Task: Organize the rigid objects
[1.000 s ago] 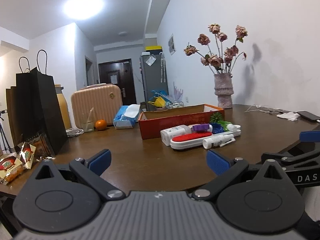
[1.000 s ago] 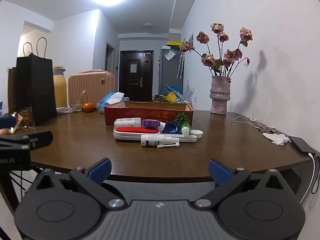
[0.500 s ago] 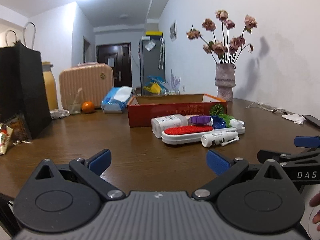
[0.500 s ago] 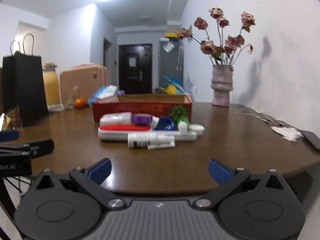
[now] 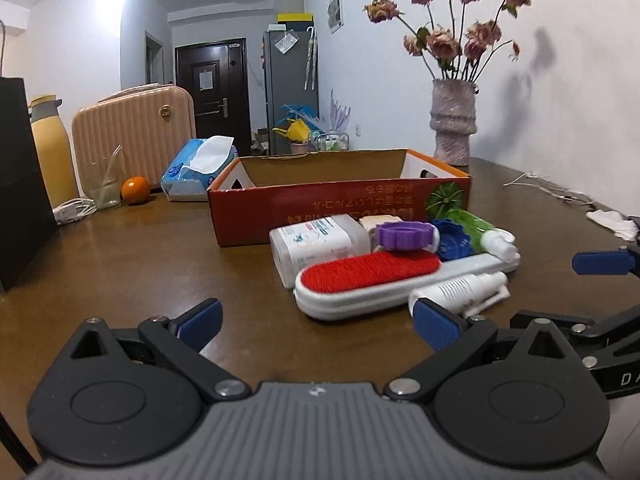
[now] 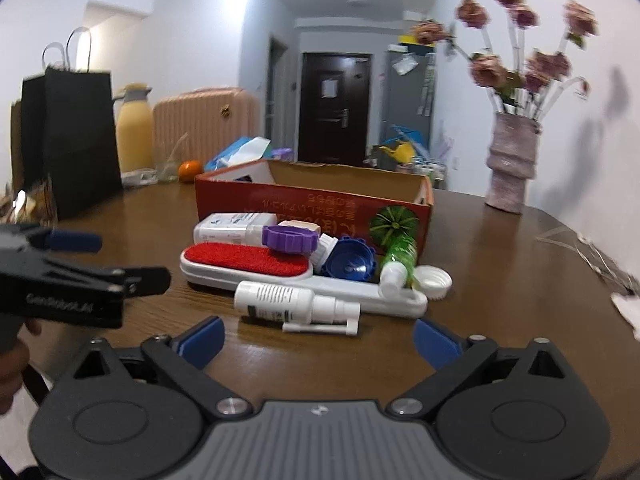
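Observation:
A red cardboard box [image 5: 340, 208] [image 6: 312, 204] stands open on the brown table. In front of it lies a pile: a white brush with a red pad [image 5: 372, 276] [image 6: 248, 260], a white spray bottle [image 5: 460, 290] [image 6: 288, 302], a white bottle [image 5: 316, 242], a purple cap [image 5: 404, 236] [image 6: 290, 238], a blue cap [image 6: 350, 264], a green tube [image 6: 398, 256] and a white cap [image 6: 434, 278]. My left gripper [image 5: 318, 320] is open and empty just short of the brush. My right gripper [image 6: 318, 338] is open and empty just short of the spray bottle.
A vase of dried roses [image 5: 454, 124] stands at the back right. A tissue pack [image 5: 198, 170], an orange [image 5: 136, 190], a beige case [image 5: 134, 136], a yellow flask [image 5: 52, 148] and a black bag [image 6: 76, 136] stand at the back left. Cables [image 5: 548, 192] lie right.
Both grippers have moved forward over the table toward the pile, which now looks larger and closer. Both stay open and empty.

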The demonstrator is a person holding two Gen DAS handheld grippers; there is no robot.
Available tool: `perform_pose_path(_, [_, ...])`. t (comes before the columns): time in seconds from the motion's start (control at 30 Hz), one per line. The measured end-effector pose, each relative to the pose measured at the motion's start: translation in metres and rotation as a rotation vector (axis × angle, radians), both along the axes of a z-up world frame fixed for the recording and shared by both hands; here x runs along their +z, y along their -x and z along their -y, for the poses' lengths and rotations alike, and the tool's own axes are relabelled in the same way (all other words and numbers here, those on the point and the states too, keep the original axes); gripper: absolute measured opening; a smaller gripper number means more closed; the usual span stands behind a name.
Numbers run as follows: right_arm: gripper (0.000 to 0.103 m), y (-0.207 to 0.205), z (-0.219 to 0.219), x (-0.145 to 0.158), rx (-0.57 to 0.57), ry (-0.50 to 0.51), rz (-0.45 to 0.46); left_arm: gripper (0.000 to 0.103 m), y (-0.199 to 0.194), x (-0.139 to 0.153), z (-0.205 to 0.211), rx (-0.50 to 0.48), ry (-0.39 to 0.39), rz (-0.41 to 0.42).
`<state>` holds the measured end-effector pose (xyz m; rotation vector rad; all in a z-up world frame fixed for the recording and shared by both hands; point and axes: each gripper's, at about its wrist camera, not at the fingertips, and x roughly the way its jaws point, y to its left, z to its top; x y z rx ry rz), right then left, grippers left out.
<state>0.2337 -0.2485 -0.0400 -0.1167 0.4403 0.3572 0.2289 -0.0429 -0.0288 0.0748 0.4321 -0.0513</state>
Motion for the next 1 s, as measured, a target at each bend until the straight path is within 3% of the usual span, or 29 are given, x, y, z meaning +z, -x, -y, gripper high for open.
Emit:
perform_pose_path(0.13, [0.091,-0.029,0.003,0.001,0.002,-0.003,-0.026,0.103,-0.022,0.0,0.002,-0.003,-0.007,-0.015])
perform_pose_path(0.37, [0.07,-0.078,0.034,-0.01,-0.131,-0.173,-0.144,0.103,-0.061,-0.003,-0.008,0.034,0.068,-0.078])
perform_pose_path(0.5, [0.059,-0.098,0.053,-0.014,-0.213,-0.212,-0.161,0.092,-0.079,-0.008,-0.014,0.043,0.124,-0.134])
perform_pose_path(0.6, [0.052,-0.11,0.064,-0.017,-0.261,-0.211,-0.166,0.092,-0.087,-0.011,-0.02,0.053,0.184,-0.158])
perform_pose_path(0.73, [0.024,-0.12,0.073,-0.019,-0.259,-0.248,-0.2,0.087,-0.089,-0.013,-0.023,0.06,0.225,-0.168])
perform_pose_path(0.9, [0.021,-0.116,0.077,-0.016,-0.272,-0.315,-0.225,0.081,-0.087,-0.011,-0.026,0.065,0.253,-0.186])
perform_pose_path(1.0, [0.021,-0.098,0.077,-0.011,-0.328,-0.284,-0.173,0.081,-0.087,-0.012,-0.026,0.068,0.261,-0.182])
